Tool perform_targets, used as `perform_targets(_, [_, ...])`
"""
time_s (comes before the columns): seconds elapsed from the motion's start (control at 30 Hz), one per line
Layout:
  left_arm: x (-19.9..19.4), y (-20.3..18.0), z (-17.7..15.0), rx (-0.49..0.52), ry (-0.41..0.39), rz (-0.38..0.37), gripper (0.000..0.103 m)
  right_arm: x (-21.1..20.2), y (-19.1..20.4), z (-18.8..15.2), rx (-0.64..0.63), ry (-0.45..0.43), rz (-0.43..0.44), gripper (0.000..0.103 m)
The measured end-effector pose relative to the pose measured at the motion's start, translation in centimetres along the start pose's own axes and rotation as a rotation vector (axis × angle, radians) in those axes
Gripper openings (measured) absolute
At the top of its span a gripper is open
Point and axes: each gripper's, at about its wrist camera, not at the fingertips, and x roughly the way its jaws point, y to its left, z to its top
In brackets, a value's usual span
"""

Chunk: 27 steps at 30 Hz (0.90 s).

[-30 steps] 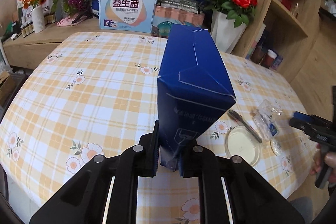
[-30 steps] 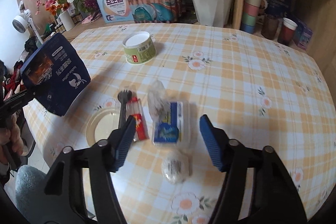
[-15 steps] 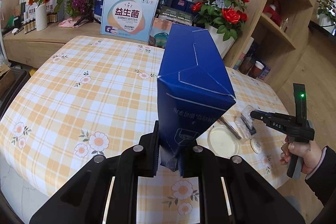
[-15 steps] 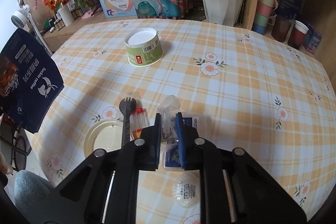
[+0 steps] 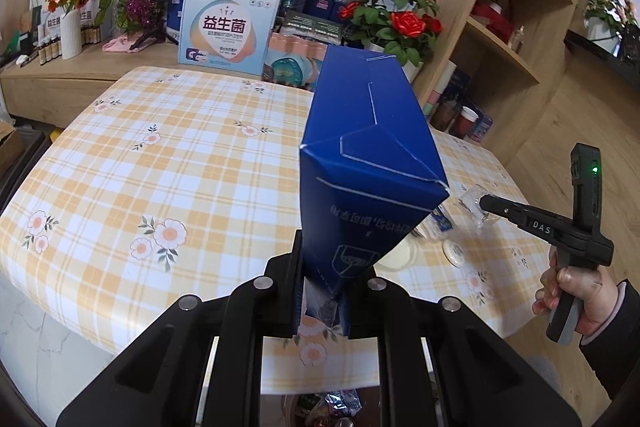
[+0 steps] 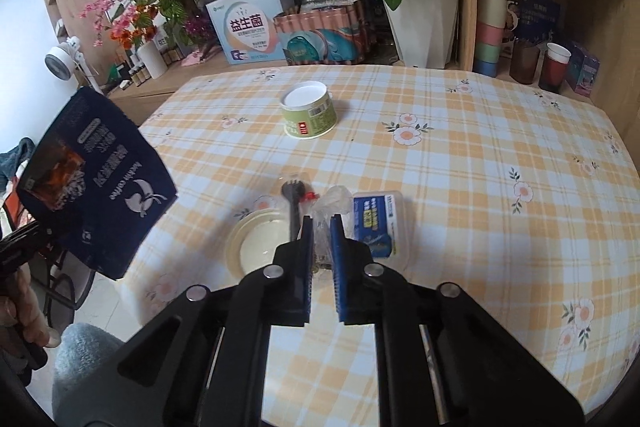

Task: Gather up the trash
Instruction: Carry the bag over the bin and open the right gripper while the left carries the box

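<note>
My left gripper (image 5: 320, 301) is shut on the bottom edge of a dark blue paper bag (image 5: 360, 155), held off the table's near edge; the bag also shows at the left of the right wrist view (image 6: 96, 183). My right gripper (image 6: 321, 259) is shut on a crumpled clear plastic wrapper (image 6: 332, 203), lifted a little above the table. In the left wrist view the right gripper (image 5: 486, 201) holds the wrapper (image 5: 472, 199) at the far right. On the table lie a clear box with a blue label (image 6: 376, 223), a cream lid (image 6: 260, 247) and a black fork (image 6: 292, 199).
A green and white tub (image 6: 308, 115) stands mid-table on the checked cloth (image 6: 480, 167). A white flowerpot with red roses (image 6: 424, 27), boxes and cups line the back shelf. A bin with trash (image 5: 332, 407) shows below the table edge.
The right gripper closed on the clear wrapper and lifted it slightly. The left gripper with the blue bag drew back from the table, toward its near edge.
</note>
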Motion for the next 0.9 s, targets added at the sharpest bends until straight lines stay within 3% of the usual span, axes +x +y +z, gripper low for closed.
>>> perform_targets(0.63, [-5.4,-3.9,-5.1,0.021,0.003,-0.02,0.014,-7.7,3.3,-8.5,-0.003,-0.031,0.09,0.012])
perform_targets(0.9, [-7.3,-4.6,-7.6,0.008,0.001,-0.019,0.014,-8.7,5.0,-12.8,-0.01,0.013,0.11,0.012])
